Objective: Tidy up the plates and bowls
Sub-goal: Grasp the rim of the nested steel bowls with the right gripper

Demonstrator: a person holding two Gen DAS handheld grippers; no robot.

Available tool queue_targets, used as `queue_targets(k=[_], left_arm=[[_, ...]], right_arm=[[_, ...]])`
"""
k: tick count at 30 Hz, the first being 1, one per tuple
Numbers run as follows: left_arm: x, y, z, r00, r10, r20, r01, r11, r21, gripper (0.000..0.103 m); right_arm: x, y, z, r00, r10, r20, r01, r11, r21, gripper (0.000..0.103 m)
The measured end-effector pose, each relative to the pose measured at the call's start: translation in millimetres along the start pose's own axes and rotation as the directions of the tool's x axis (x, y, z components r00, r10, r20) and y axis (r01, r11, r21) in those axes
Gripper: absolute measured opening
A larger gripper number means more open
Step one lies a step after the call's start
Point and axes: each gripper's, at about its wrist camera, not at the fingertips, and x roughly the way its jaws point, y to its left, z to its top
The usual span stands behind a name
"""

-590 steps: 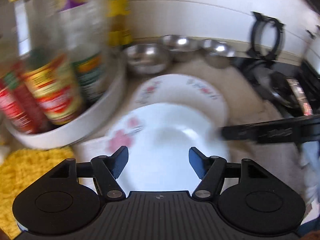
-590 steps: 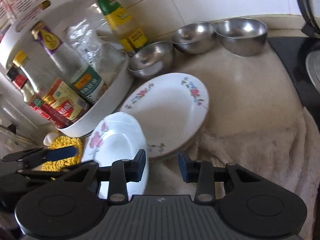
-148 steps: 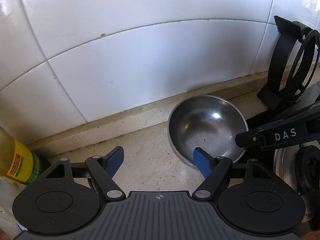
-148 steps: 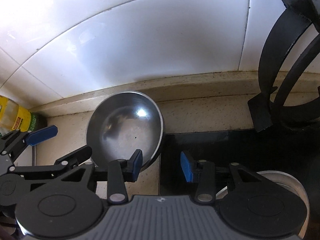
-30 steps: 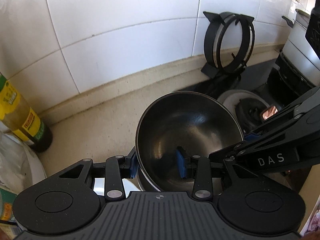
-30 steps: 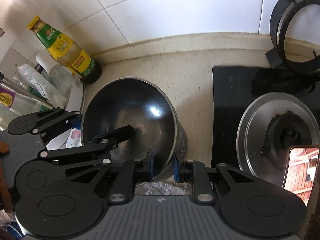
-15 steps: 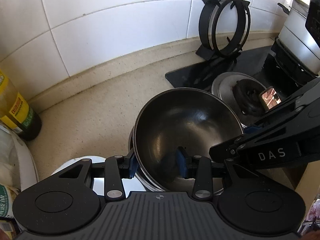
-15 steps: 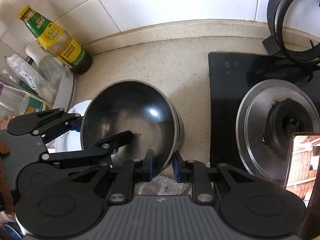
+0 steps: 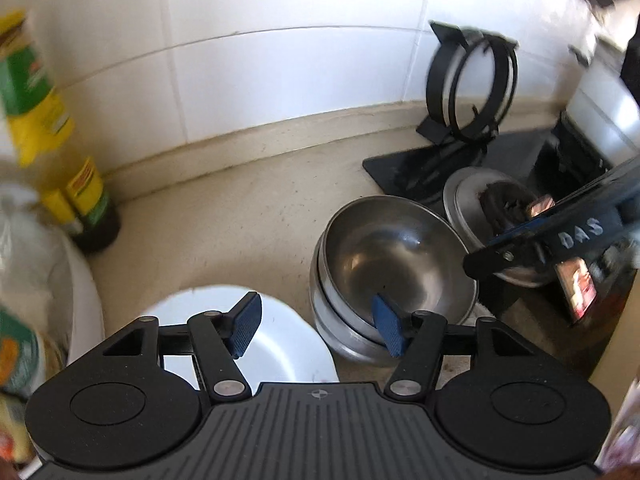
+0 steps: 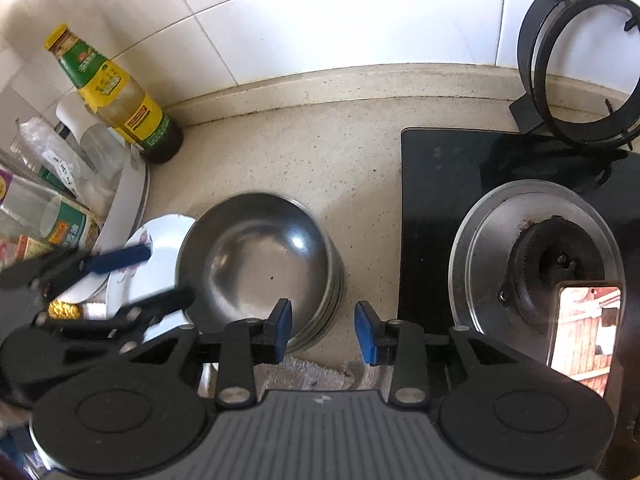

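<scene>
A stack of steel bowls (image 9: 394, 268) (image 10: 260, 264) stands nested on the beige counter, beside white flowered plates (image 9: 280, 340) (image 10: 156, 268) on its left. My left gripper (image 9: 316, 330) (image 10: 148, 280) is opening. One pad hangs over the plates, the other over the top bowl's near-left rim, and neither presses on it. My right gripper (image 10: 323, 332) (image 9: 560, 236) is opening too. It straddles the stack's near-right rim without touching it: its left pad is above the bowl, its right pad above the counter.
A yellow-labelled sauce bottle (image 10: 120, 96) and a white tray (image 10: 124, 208) of bottles stand at the left. On the right is the black hob (image 10: 440, 200) with a burner (image 10: 552, 256), a phone (image 10: 584, 328) and a pan support (image 10: 576, 60) leaning on the tiles. A towel (image 10: 316, 372) lies at the near edge.
Both grippers were shut on the top bowl's rim and have let go; it now rests in the stack. The left gripper has pulled away to the left, over the plates.
</scene>
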Motion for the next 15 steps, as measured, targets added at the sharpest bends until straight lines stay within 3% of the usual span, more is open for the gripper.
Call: queue_targets(k=[2,6,9,15], left_arm=[[-9.0,-3.4,-12.4,0.999,-0.011,0.030,0.011,1.000,0.008,0.072],[-18.8,-29.3,-47.1,0.993,0.069,0.093,-0.078,0.992,0.101,0.075],[-8.4,-48.7,-68.8,0.989,0.106,0.107,-0.120,0.984,0.134,0.076],[20.2,-78.4,-75.2,0.972,0.172,0.160,-0.200,0.963,0.180,0.078]], right_arm=[[3.9,-1.3,5.2,1.000,0.023,0.001,-0.023,1.000,-0.009,0.054],[20.4,-4.8,23.9,0.997,0.074,-0.036,-0.077,0.995,-0.068,0.057],[37.0,-5.0,40.4,0.991,0.114,-0.071,-0.123,0.982,-0.141,0.066],[68.0,-12.9,61.8,0.972,0.193,-0.132,-0.219,0.950,-0.223,0.071]])
